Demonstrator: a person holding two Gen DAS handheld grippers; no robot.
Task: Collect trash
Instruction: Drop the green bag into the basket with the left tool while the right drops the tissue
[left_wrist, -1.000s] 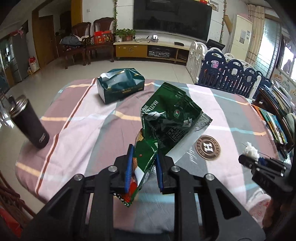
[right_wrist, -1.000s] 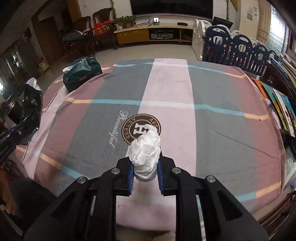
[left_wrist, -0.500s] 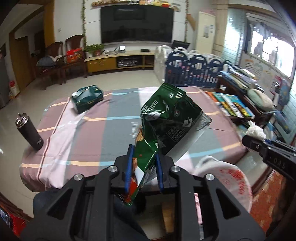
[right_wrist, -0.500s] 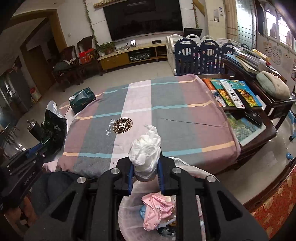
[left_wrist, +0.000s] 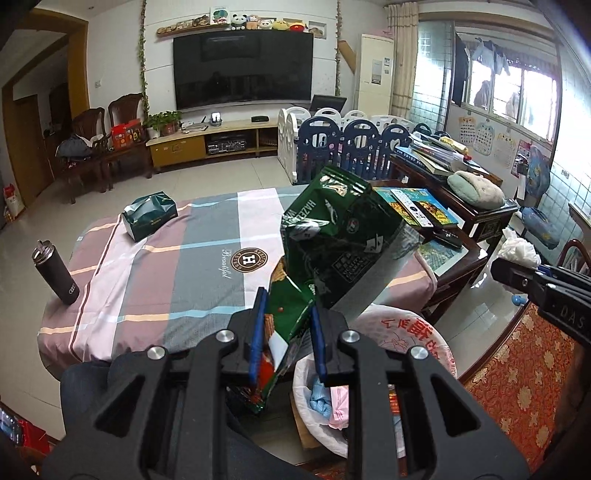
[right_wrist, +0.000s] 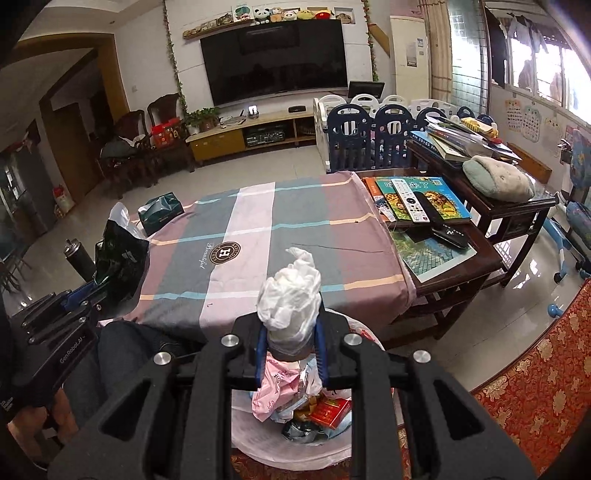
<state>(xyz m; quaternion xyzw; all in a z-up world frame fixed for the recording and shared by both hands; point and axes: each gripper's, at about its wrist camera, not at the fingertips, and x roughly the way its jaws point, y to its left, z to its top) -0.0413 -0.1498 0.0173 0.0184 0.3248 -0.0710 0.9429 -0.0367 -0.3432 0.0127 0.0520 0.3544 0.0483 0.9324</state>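
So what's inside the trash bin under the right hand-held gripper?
The lined trash bin holds a pink wrapper, a red packet and crumpled foil. Anything deeper is covered by these and by the right hand-held gripper.

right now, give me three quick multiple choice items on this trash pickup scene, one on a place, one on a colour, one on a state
1. Where is the dark green tissue pack?
A. on the striped tablecloth
B. in the bin
C. on the floor

2. What colour is the crinkled snack bag in the left gripper?
A. yellow
B. green
C. white

3. What is the right gripper doing?
A. open and empty
B. clamped on a crumpled white tissue wad
C. holding a remote

Answers: 1 A, it lies at the striped tablecloth's far corner; 2 B, glossy green foil; 3 B, the wad sits pinched between its pads above the white-lined trash bin.
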